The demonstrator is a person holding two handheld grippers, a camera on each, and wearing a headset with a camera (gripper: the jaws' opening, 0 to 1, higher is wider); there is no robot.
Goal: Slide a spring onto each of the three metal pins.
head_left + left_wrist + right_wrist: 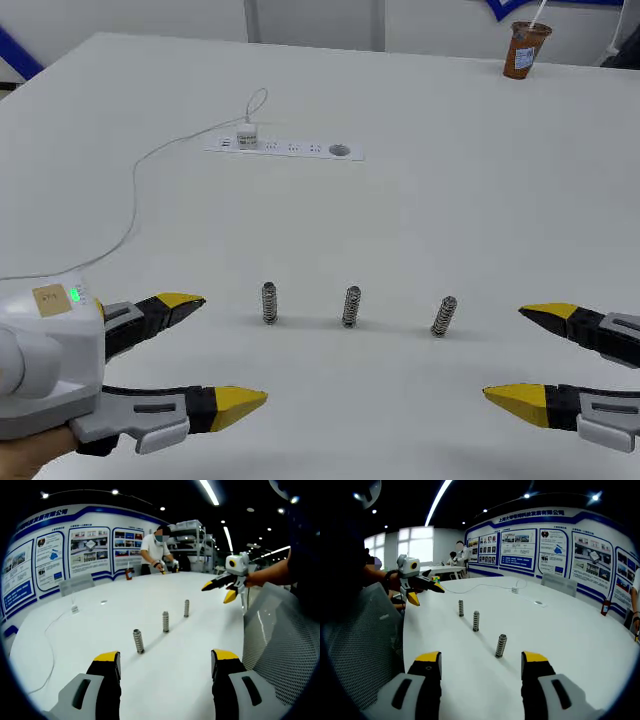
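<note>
Three metal pins stand in a row on the white table, each with a spring around it: the left spring [269, 302], the middle spring [351, 306] and the right spring [444, 316], which leans a little. My left gripper [222, 350] is open at the lower left, short of the left spring [138, 641]. My right gripper [530, 352] is open at the lower right, beside the right spring [501, 645]. Nothing is between either pair of fingers. The left gripper view also has the middle spring [165, 621], the far spring [186, 608] and the right gripper [220, 590].
A white power strip [290, 148] with a plugged adapter [246, 135] and a cable [135, 190] lies further back. A brown drink cup [524, 49] stands at the table's far right edge. A person [156, 550] stands beyond the table.
</note>
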